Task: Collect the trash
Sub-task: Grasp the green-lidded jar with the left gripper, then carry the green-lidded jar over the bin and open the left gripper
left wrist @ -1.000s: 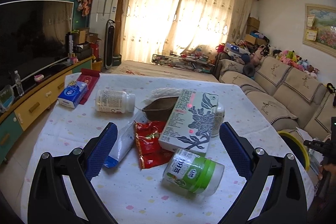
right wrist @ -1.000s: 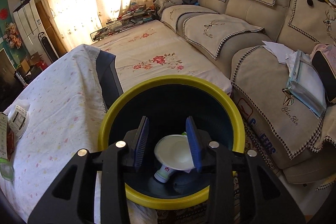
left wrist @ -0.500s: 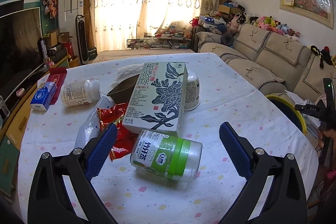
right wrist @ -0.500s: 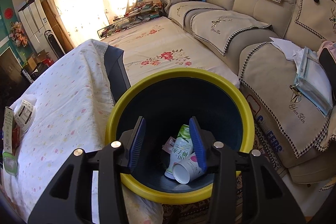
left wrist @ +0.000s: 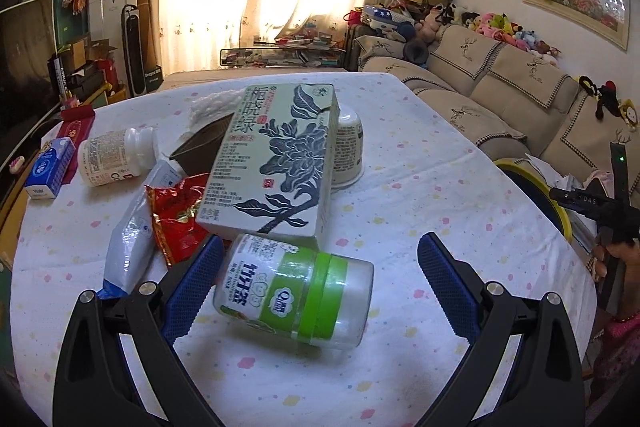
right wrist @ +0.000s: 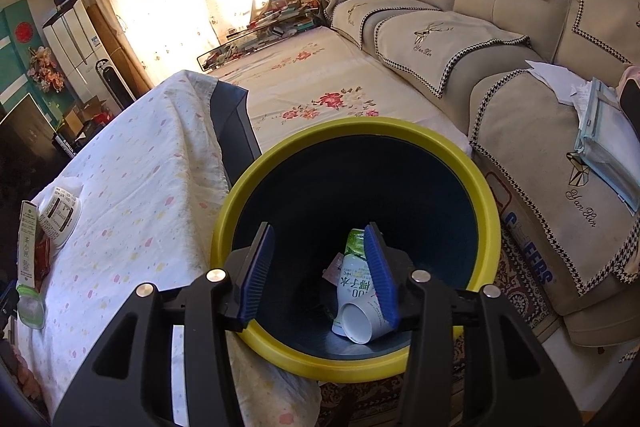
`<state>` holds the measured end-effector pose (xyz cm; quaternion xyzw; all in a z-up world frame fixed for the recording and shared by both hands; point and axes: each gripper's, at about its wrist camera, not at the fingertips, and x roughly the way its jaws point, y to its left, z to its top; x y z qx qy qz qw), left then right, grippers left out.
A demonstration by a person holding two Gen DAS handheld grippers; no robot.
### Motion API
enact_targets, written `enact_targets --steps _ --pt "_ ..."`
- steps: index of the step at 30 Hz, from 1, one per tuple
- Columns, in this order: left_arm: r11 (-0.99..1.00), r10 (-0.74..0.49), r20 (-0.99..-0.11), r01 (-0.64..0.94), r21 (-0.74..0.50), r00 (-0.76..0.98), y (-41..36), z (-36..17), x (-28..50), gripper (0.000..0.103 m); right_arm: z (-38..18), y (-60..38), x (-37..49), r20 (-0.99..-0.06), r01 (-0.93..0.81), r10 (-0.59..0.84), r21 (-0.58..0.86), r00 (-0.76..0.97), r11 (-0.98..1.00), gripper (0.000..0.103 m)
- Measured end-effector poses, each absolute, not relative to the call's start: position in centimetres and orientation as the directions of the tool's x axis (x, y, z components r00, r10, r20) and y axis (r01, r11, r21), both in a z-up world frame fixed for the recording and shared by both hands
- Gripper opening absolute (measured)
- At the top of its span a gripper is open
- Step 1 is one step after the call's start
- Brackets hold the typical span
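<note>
The left gripper [left wrist: 318, 279] is wide open and holds nothing. A jar [left wrist: 294, 289] with a green band lies on its side between its two fingers, close to the left finger and well apart from the right one. The jar label says "Qmm". Just past the fingertips a pale box [left wrist: 276, 163] with a big dark flower leans over the jar. It has large Chinese writing. Left of the fingers are a red wrapper [left wrist: 178, 215] and a white and blue bag [left wrist: 134, 233]. Farther back lie a white bottle [left wrist: 116, 157], a small blue box [left wrist: 50, 169] and an upside-down white cup [left wrist: 348, 151]. All of it sits on a table [left wrist: 420, 187] with a dotted cloth.

The right gripper [right wrist: 318, 269] is about half open, with nothing between its fingers; its jaws have just been opening. Below the fingers is a dark bin [right wrist: 356, 363] with a yellow rim. Inside lie a green and white bottle [right wrist: 354, 273] and a paper cup [right wrist: 362, 323]. The bin stands between the table and a sofa [right wrist: 520, 131] marked "Yan Xin".
</note>
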<state>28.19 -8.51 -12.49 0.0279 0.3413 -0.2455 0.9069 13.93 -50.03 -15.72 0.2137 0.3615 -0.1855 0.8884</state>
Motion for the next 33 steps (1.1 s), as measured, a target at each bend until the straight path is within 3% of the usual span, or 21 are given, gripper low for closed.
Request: enact_targets --steps 4,10,24,33 --pt "0.869 -0.43 -0.635 0.484 -0.099 0.642 -9.2 -12.5 27.8 0.093 -15.7 -50.0 14.0 -0.722 0.483 -0.172 0.249 0.67 0.839 0.045" --pt "0.89 -0.408 -0.684 0.43 -0.149 0.605 -8.3 -13.5 29.5 0.072 -15.9 -49.9 14.2 -0.727 0.481 -0.169 0.244 0.666 0.842 0.045" --pt "0.855 -0.418 -0.696 0.512 -0.084 0.584 -11.4 -12.5 25.9 0.072 -14.4 -51.0 13.1 -0.701 0.485 -0.177 0.268 0.691 0.832 0.045" --pt "0.743 -0.566 -0.666 0.651 -0.156 0.486 -17.7 -9.9 22.6 0.072 -13.4 -51.8 11.9 -0.669 0.464 -0.159 0.305 0.726 0.832 0.045"
